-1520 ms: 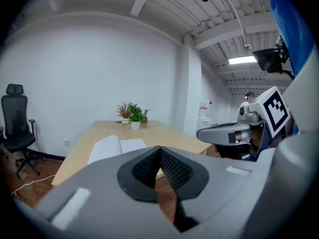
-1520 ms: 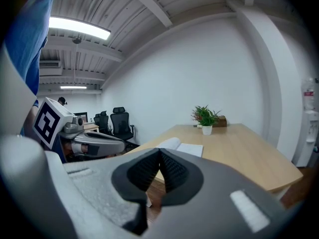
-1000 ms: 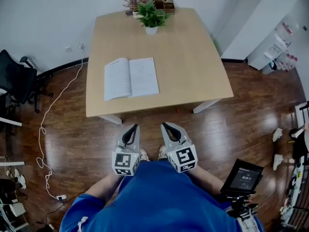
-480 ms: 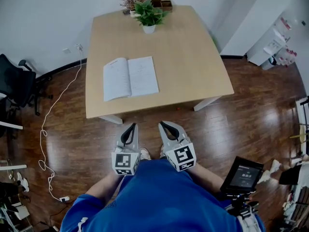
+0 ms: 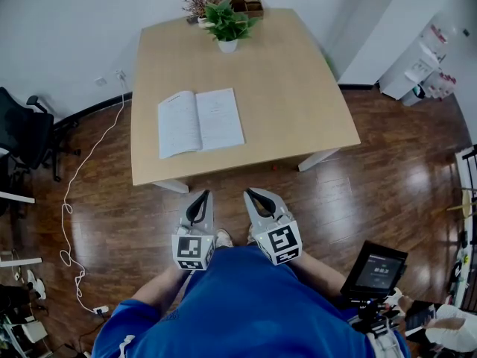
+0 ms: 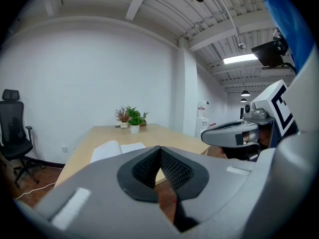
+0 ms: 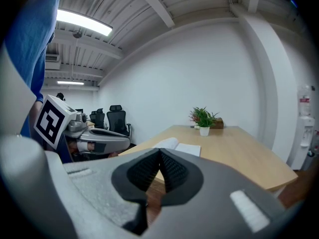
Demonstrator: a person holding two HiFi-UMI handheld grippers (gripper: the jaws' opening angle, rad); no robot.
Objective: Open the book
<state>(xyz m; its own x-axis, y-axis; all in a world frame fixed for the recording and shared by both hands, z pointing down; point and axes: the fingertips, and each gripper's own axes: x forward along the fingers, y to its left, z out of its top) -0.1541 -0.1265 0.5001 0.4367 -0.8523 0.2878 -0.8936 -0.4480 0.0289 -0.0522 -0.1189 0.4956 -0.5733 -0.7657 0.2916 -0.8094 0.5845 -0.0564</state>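
On the left half of the desk [image 5: 291, 88], the book [image 5: 200, 121] lies open, pages up. Short of the desk's near edge, my left gripper [image 5: 206, 196] and right gripper [image 5: 253, 194] hang, fingers closed on nothing. I judge the opening done.

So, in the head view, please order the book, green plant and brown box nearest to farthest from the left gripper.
1. Book, near left part of the table.
2. Green plant, toward the far edge.
3. Brown box, far edge, behind the plant.
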